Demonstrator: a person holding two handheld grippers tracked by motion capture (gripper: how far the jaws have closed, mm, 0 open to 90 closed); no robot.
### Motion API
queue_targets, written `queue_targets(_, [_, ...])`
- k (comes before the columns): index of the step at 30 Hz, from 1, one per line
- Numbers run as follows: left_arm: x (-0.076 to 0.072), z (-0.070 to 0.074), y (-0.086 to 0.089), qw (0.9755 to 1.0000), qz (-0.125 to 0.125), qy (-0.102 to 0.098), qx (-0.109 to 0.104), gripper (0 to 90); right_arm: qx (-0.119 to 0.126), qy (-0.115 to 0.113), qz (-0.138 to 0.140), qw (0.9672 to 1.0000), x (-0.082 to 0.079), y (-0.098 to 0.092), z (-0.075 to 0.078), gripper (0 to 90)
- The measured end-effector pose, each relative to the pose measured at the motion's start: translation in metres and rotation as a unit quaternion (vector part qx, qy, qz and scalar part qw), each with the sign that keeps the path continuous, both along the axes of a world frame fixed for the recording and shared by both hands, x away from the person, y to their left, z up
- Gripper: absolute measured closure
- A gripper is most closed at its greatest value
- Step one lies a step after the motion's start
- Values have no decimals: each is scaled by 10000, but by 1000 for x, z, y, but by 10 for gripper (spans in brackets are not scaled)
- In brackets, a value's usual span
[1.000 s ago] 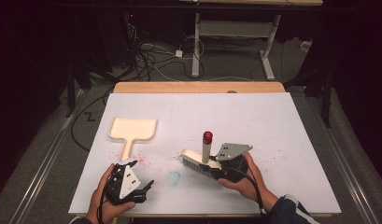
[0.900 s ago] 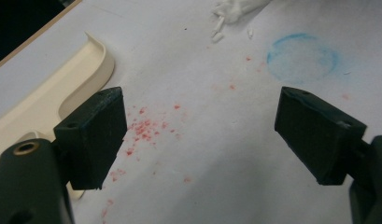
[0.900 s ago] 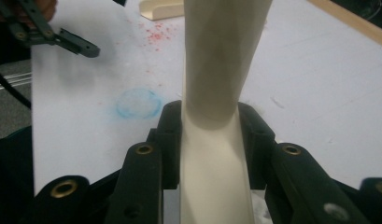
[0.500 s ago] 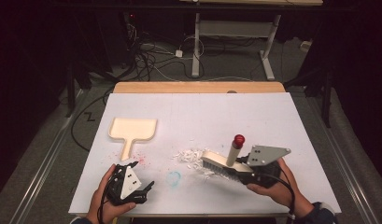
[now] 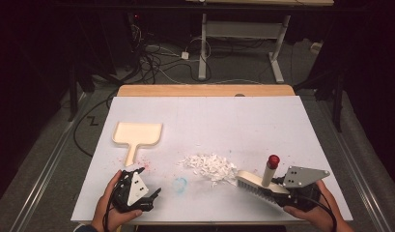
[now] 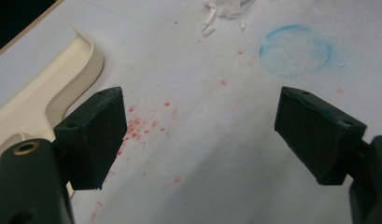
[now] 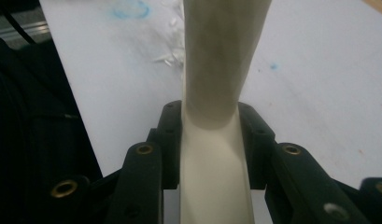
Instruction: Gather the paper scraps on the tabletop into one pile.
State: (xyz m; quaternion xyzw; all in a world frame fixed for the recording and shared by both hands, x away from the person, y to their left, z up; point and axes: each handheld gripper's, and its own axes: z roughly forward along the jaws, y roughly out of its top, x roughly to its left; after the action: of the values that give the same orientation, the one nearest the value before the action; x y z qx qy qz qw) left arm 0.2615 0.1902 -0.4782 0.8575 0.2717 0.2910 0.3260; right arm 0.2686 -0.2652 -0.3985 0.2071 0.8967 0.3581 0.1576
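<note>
A cream brush (image 5: pixel 257 185) with a red-capped handle (image 5: pixel 273 161) lies low over the table's front right, just right of a pile of white paper scraps (image 5: pixel 209 166). My right gripper (image 5: pixel 279 189) is shut on the brush; in the right gripper view its jaws clamp the cream brush body (image 7: pixel 215 70), with my right gripper (image 7: pixel 211 133) pointing toward the scraps. A cream dustpan (image 5: pixel 137 135) rests at the left. My left gripper (image 5: pixel 150 181) hovers open near the front edge, just in front of the dustpan's handle. The left gripper (image 6: pixel 200 126) has nothing between its jaws, and the dustpan (image 6: pixel 48 93) lies at its left.
A faint blue ring (image 5: pixel 180 183) and red specks (image 6: pixel 142 126) mark the white tabletop (image 5: pixel 224 121). A wooden strip (image 5: pixel 204 90) runs along the far edge. Cables and a desk frame sit on the dark floor beyond.
My right gripper has carried the brush to the right across the front of the table, leaving the scrap pile uncovered at the middle. The left gripper has stayed put.
</note>
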Motion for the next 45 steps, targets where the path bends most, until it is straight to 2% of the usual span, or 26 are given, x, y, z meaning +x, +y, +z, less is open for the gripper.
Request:
queue_targets(2, [0,0,0,10000,-17,2,17,161,-121,38,-4,9999,2,-1,-2,678])
queue_targets(6, [1,-1,0,10000,-23,25,-3,161,-48,101,8,9999,8,4,-6,678])
queue_targets(10, [1,-2,-2,10000,-61,54,3,161,-126,-46,90,9999,16,20,-9,678])
queue_targets(12, [1,-2,-4,9999,-85,60,30,161,-134,-44,162,9998,23,31,-11,678])
queue_targets(18, [2,-2,-3,9999,-91,62,14,161,95,-208,275,9994,37,62,-14,678])
queue_targets(20, [1,-2,-2,9999,-94,63,21,161,86,-220,346,9991,39,70,-13,678])
queue_targets(25, [-1,-1,1,10000,-49,29,-19,161,302,-330,323,9985,36,68,-2,677])
queue_targets(32, [-1,0,1,10000,-35,-11,-25,161,600,-468,-125,9970,33,35,17,678])
queue_targets(36, [0,-1,-1,10000,-76,13,24,161,575,-661,-734,9934,36,11,21,678])
queue_targets(39, [1,-1,-2,9999,-95,17,53,163,361,-846,-1208,9884,42,-1,12,678])
queue_targets(42, [1,-1,-3,9999,-111,4,70,163,235,-728,-1512,9855,53,-6,-1,678])
queue_targets(45, [1,-1,-3,9999,-93,13,62,163,73,-781,-1856,9795,62,-4,-12,678])
